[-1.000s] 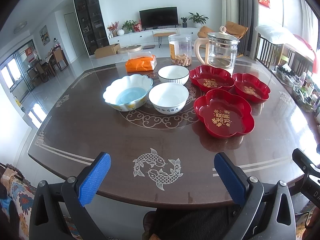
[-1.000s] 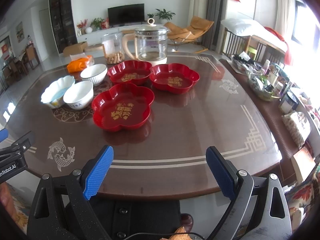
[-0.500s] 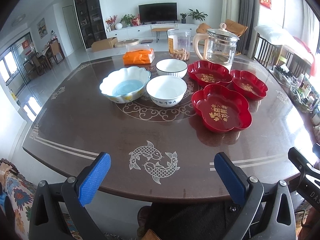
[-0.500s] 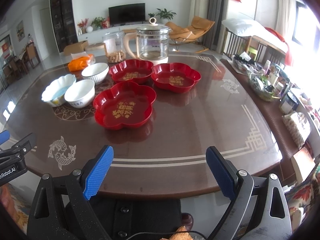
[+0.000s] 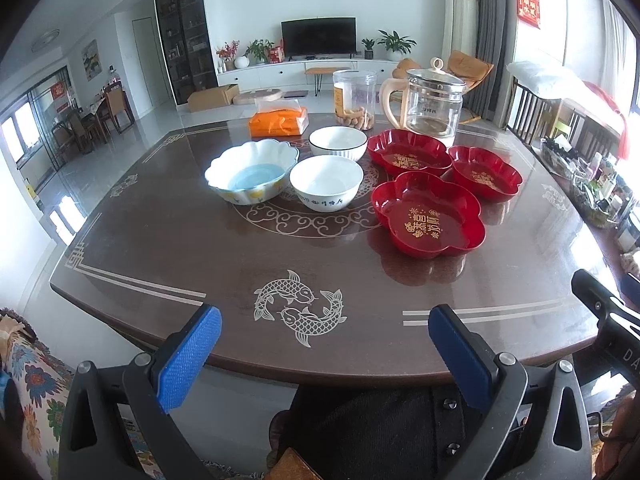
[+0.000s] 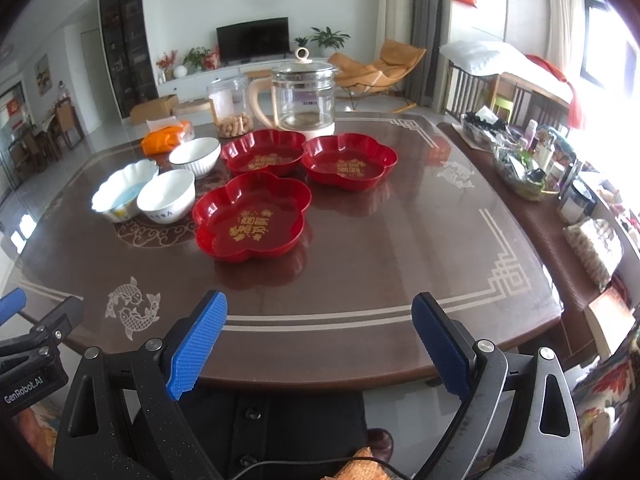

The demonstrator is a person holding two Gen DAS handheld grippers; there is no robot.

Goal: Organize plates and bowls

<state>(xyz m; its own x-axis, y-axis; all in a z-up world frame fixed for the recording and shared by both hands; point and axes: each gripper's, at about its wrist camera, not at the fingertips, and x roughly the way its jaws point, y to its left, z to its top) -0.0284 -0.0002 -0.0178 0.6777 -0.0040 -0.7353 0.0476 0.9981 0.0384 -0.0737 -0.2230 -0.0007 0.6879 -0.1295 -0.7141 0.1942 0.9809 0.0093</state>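
Right now nothing is gripped: the left claw (image 5: 324, 344) and the right claw (image 6: 319, 336) both hang at the near edge of the surface (image 5: 192, 256) with their blue pads spread wide apart and only bare wood between them.

Three bowls sit left of centre. The scalloped blue-bottomed bowl (image 5: 252, 176) is at about 10 o'clock from the fish inlay, the plain white bowl with lettering (image 5: 326, 182) sits just beside it toward 12 o'clock, and the ribbed white bowl with a dark rim (image 5: 338, 142) stands behind. Three red flower-shaped plates (image 6: 252, 216) cluster to the right: one near, the other two (image 6: 264, 154) (image 6: 350, 162) behind it, nearly touching each other. A glass kettle (image 6: 302, 94), a snack jar (image 5: 355, 96) and an orange packet (image 5: 279, 120) stand at the back.

All the dishes sit upright, mouths up. Being round or lobed, they have no real long axis; only the gold lettering on the plates gives a facing, and it reads toward the near edge.

The step in hand looks like the first reach, probably nesting like with like. To do it well, I would send the right claw to the near red plate, pinching the wall at a lobe with one pad inside and one outside, and lift level before lowering it into a rear plate with lobes lined up. The glossy wall may slip, so bite deep.
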